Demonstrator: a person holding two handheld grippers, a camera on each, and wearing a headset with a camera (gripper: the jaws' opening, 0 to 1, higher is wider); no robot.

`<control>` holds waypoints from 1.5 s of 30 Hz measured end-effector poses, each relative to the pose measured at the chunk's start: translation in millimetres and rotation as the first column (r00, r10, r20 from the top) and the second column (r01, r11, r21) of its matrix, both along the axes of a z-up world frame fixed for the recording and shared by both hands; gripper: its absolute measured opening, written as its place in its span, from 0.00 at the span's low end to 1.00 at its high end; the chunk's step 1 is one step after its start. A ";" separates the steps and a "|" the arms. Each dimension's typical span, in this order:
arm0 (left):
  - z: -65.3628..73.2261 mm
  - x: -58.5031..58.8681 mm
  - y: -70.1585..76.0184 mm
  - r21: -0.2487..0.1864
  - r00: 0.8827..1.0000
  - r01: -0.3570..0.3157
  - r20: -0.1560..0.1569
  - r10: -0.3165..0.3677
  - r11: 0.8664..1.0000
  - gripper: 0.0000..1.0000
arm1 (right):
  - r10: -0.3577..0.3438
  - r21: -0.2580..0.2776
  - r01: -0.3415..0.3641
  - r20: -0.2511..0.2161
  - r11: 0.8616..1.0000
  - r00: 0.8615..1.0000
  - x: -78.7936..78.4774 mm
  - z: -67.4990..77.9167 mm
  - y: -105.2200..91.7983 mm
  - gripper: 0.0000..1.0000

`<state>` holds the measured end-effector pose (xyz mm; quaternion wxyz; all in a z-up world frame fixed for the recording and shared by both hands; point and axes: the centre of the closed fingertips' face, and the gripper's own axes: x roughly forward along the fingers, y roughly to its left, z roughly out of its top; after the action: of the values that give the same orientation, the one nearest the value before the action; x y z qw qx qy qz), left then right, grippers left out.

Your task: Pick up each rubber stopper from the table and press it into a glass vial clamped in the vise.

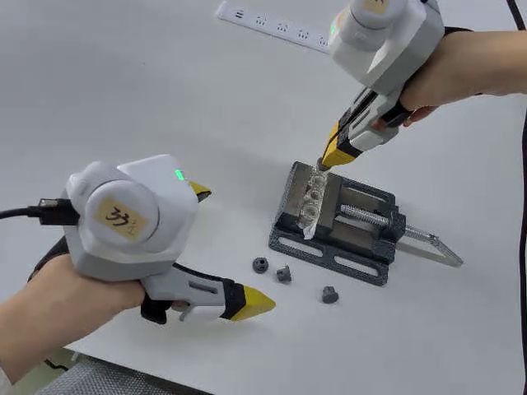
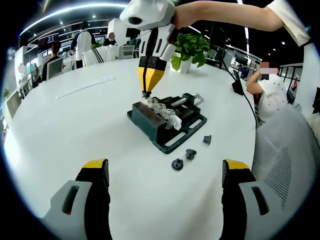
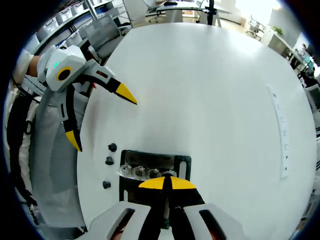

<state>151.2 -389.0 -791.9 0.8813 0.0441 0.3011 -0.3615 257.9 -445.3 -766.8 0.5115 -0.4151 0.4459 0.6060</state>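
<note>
Loose stoppers [image 1: 284, 274]: three dark rubber pieces in a short row on the white worktop [image 1: 123, 82], just off the vise base at its 7 o'clock in the head view; nothing touches them.
Glass vials [image 1: 311, 200]: clear, upright, in a row clamped between the vise's jaws.
Vise [image 1: 362, 234]: dark metal, flat on the worktop, with its screw handle [image 1: 430, 243] pointing to 4 o'clock.
Right gripper [image 1: 325, 162]: comes in from 1 o'clock with its jaws clenched and tips down on the far vial of the row; a small dark stopper [image 2: 145, 93] is pinched at the tips.
Left gripper [image 1: 242, 248]: at 9 o'clock from the loose stoppers, above the worktop, with its jaws spread wide and nothing between them.
Power strip [image 1: 272, 23]: white, at the worktop's 12 o'clock edge.
</note>
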 end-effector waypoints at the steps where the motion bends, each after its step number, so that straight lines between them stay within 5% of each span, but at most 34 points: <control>1: -0.2 0.1 0.2 0.000 1.000 0.000 -0.001 0.000 1.000 0.93 | 0.003 0.002 -0.003 0.000 1.000 1.000 -0.3 0.2 -0.5 0.00; 18: -0.3 0.0 -0.5 -0.001 1.000 0.005 0.001 -0.005 1.000 0.93 | 0.088 -0.025 -0.087 0.044 0.996 0.995 0.6 1.2 -9.4 0.06; 23: -1.0 -0.1 -0.7 0.000 1.000 0.007 0.000 -0.007 1.000 0.93 | 0.071 -0.015 -0.070 0.051 0.997 0.996 9.1 2.4 -8.8 0.00; 34: -0.7 -0.3 -0.3 0.004 1.000 0.009 -0.001 -0.009 1.000 0.93 | 0.065 0.005 -0.066 0.043 0.998 0.997 -0.8 1.2 0.1 0.00; 45: -2.2 0.0 -2.0 0.005 1.000 0.016 -0.008 -0.016 1.000 0.92 | 0.022 -0.042 -0.020 0.046 0.999 0.999 1.2 -0.2 0.1 0.00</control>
<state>151.2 -391.0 -794.0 0.8771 0.0472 0.3051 -0.3679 259.1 -445.2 -767.0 0.5066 -0.4444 0.4418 0.5922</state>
